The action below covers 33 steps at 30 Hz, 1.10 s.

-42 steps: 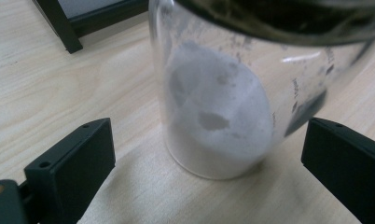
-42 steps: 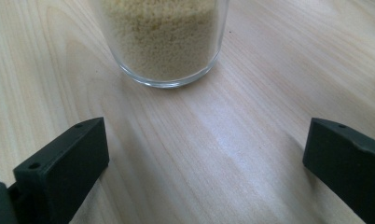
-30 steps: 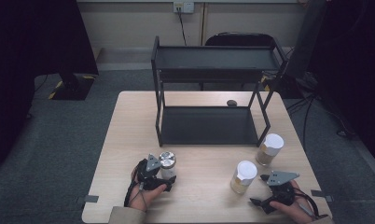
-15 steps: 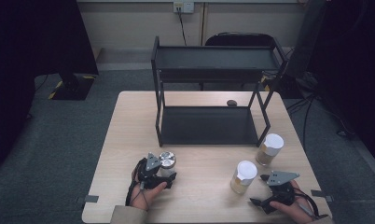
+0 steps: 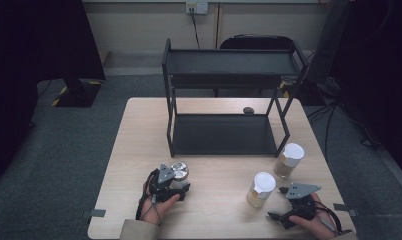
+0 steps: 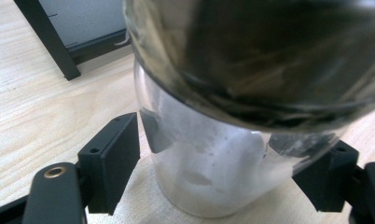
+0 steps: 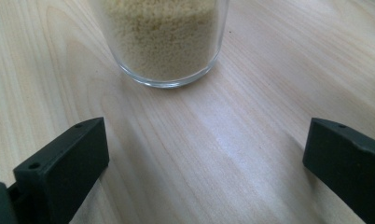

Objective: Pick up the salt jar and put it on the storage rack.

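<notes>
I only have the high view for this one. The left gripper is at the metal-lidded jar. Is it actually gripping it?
Observer: In the left gripper view, the left gripper has just been closing, and its pads now look to be pressed against the glass of the jar on both sides.
Operator: What's in that jar?
Observer: White powder shows through the glass.
Operator: And the right gripper?
Observer: In the right gripper view, the right gripper is open over the bare table. A grain jar stands ahead of it, clear of the jaws.
</notes>
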Tool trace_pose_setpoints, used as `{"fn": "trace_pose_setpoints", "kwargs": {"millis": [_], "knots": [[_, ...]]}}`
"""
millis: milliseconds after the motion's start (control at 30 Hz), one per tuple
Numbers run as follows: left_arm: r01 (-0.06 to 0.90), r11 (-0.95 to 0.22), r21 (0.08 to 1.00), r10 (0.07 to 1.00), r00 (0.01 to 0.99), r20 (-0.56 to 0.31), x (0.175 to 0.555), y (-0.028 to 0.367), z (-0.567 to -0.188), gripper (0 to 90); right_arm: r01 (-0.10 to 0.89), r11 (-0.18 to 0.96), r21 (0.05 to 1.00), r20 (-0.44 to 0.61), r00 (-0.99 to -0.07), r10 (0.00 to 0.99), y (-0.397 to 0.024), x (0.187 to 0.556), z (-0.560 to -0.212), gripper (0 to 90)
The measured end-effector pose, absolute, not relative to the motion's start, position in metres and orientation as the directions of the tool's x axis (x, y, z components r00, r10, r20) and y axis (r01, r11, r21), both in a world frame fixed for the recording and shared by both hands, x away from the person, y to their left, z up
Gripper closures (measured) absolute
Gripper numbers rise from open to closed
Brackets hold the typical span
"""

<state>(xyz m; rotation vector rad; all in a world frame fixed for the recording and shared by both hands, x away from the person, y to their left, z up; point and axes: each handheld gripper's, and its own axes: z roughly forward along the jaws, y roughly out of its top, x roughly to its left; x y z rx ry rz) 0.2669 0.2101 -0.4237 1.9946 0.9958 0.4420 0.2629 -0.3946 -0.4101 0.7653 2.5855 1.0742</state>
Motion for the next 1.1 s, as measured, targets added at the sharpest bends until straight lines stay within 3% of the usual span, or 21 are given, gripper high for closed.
{"fn": "trace_pose_setpoints", "kwargs": {"millis": [233, 1100], "knots": [[0.473, -0.341, 0.813, 0.773, 0.632, -0.043, 0.2662, 0.209, -0.4229, 29.6, 0.375, 0.593, 0.712, -0.019, -0.835, 0.551, -0.3946, 0.263, -0.4101, 0.0], [0.47, -0.348, 0.811, 0.787, 0.617, -0.019, 0.2618, 0.2031, -0.4198, 30.9, 0.376, 0.593, 0.713, -0.019, -0.834, 0.551, -0.3944, 0.2629, -0.4101, 0.0]]}}
